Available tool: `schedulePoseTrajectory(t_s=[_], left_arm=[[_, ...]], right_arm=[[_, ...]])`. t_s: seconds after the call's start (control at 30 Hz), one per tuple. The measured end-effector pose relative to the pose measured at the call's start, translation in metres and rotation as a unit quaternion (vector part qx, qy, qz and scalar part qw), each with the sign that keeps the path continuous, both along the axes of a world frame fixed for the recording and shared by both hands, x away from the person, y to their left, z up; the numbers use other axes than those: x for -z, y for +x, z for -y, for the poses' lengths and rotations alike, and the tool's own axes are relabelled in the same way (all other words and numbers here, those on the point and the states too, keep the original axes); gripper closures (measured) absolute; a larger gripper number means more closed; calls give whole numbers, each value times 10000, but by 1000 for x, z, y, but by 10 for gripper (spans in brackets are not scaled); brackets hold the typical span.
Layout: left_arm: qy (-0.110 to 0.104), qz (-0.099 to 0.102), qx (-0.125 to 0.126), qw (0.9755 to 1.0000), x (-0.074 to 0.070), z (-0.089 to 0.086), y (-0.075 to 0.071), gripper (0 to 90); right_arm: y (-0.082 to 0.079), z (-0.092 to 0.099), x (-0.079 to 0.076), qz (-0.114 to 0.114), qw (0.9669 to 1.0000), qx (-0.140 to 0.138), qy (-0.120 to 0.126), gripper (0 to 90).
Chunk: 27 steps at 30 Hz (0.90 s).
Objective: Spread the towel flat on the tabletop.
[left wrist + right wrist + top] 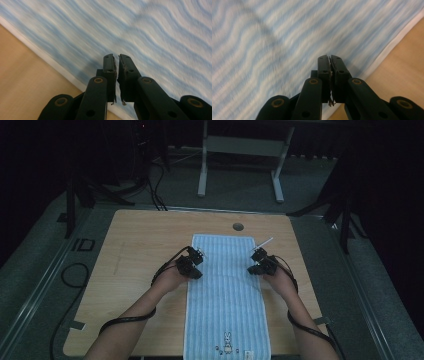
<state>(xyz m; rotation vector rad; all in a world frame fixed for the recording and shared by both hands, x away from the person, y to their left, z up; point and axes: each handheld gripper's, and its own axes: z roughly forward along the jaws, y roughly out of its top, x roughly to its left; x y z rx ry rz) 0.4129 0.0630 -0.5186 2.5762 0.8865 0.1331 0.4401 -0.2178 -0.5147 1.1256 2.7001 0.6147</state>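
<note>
Near the middle of the high view, the left gripper (196, 264) and right gripper (258, 261) hover clenched and empty at the 2 side edges of the long blue-and-white striped cloth towel (227, 300), so I think the next move is to open up and pinch those edges.

— Dim in here, isn't it? The light falls mostly on the wooden table (150, 245); everything past it goes black.

— Yes. The tabletop is pale wood with rounded corners and a round cable hole (238, 226) near its far edge.

— And beyond it?

— A grey floor (240, 190), with a pale metal frame (240, 150) standing on two feet. Dark stand legs (80, 195) sit at the left, more at the right (340, 215).

— Cables?

— Black ones trail across the floor (152, 185) behind the table.
</note>
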Motion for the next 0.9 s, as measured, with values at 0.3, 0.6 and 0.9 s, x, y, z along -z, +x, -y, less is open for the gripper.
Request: schedulePoseTrajectory(t_s=[0.3,0.6,0.9], left_arm=[[51,49,-67,10000,8,5,9,834],[-44,27,-234,9997,8,12,29,834],[-163,66,-271,9995,1,15,26,819]], right_arm=[[12,5,10,13,9997,122,-221,870],[36,14,9,-91,9992,362,-173,869],[42,18,4,-88,9991,420,-42,838]])
